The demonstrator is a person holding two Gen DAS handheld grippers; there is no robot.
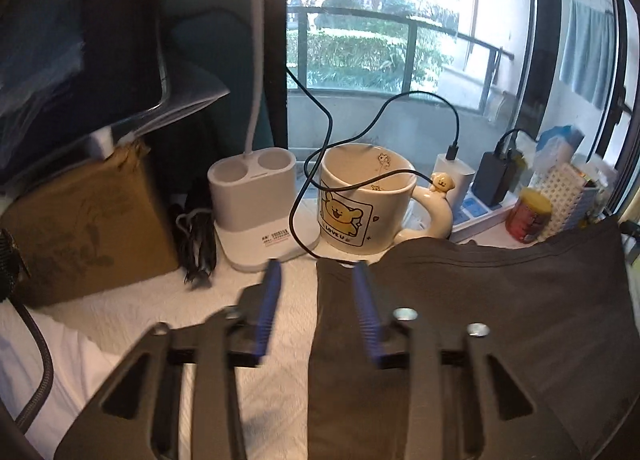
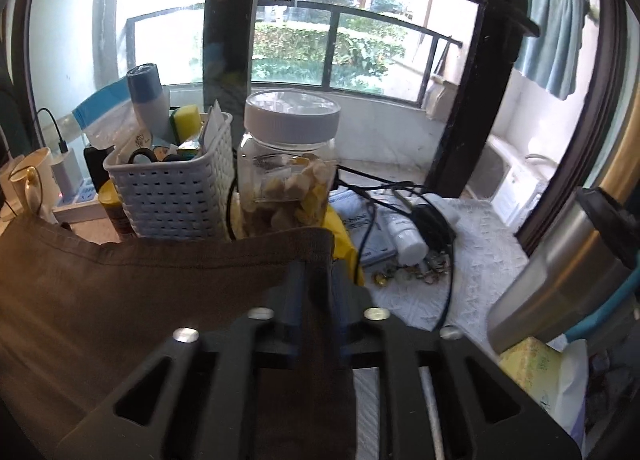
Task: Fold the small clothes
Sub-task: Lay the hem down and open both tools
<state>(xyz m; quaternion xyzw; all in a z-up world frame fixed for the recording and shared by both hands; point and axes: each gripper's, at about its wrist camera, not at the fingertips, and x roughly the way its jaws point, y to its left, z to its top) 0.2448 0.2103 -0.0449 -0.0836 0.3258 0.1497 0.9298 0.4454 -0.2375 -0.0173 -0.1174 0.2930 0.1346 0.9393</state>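
Garment [image 1: 500, 320] stretches sideways between left tongs [image 1: 318, 272] and right tongs [image 2: 316, 272].

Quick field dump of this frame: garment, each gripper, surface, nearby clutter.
garment: dark grey-brown cloth, spread, top hem lifted
left gripper: jaws open, straddling the cloth's left edge
right gripper: jaws shut on the cloth's right corner
surface: white textured cover
behind cloth, left view: bear mug, white holder, cardboard box
behind cloth, right view: white basket, plastic jar
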